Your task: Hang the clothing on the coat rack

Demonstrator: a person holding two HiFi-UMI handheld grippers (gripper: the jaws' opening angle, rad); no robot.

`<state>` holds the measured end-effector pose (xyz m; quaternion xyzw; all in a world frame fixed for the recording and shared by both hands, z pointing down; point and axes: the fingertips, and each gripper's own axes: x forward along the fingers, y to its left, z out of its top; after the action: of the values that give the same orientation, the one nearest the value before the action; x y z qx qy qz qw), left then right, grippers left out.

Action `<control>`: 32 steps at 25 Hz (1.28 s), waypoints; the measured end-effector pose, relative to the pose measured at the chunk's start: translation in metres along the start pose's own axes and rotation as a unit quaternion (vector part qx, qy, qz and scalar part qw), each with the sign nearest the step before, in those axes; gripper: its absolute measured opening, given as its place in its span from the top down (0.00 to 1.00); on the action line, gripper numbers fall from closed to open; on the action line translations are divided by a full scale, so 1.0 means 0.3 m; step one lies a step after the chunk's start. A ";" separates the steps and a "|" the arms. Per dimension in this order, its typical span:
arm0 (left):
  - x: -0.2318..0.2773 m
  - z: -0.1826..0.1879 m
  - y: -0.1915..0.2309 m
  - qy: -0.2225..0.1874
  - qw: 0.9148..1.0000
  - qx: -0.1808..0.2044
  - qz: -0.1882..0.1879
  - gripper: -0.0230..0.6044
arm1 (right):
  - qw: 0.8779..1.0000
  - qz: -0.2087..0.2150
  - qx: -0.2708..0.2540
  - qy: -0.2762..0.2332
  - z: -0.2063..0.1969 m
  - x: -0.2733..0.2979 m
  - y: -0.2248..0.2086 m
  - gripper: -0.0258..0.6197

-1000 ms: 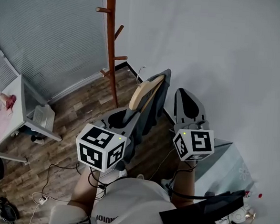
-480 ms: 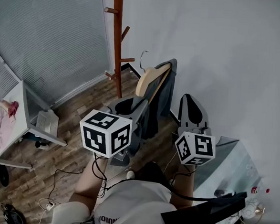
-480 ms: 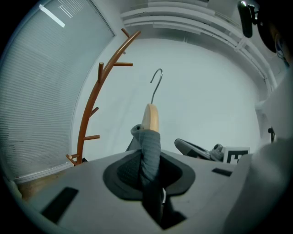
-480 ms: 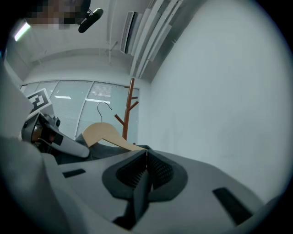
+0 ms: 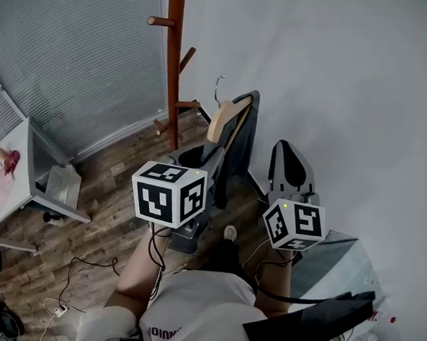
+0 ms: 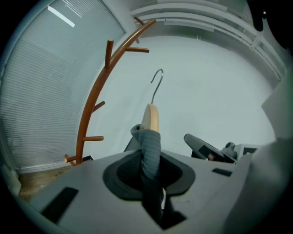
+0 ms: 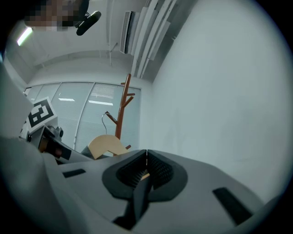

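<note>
My left tongs [image 6: 149, 172] are clamped on the grey garment [image 6: 150, 146] where it drapes over the wooden hanger [image 6: 150, 119], holding both up in the air. My right tongs [image 7: 146, 155] are near on its right, pressed together with nothing between them. I judge this to be the carry toward the coat rack [image 5: 172, 61]: next the hook [image 6: 157, 84] needs lifting over one of the pegs [image 5: 160, 22] and easing down until it catches. Compared with a second ago, the hanger sits higher and closer to the coat rack, and the right tongs have stayed low beside it.
</note>
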<state>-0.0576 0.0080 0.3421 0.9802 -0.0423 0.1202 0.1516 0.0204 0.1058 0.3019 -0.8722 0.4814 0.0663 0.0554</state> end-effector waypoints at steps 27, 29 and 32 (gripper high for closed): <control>0.457 0.169 0.364 -0.031 0.973 -0.101 0.205 0.84 | 0.985 0.136 0.065 0.088 -0.287 0.651 -0.385 0.93; 0.462 0.200 0.434 -0.031 0.971 -0.110 0.211 0.84 | 0.984 0.137 0.066 0.093 -0.290 0.731 -0.366 0.93; 0.476 0.254 0.526 -0.033 0.969 -0.124 0.212 0.84 | 0.983 0.146 0.058 0.097 -0.276 0.880 -0.313 0.93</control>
<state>0.0786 -0.1722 0.3523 0.9258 -0.2683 0.1108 0.2420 0.2444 -0.0774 0.3419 -0.7901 0.6098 -0.0393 0.0485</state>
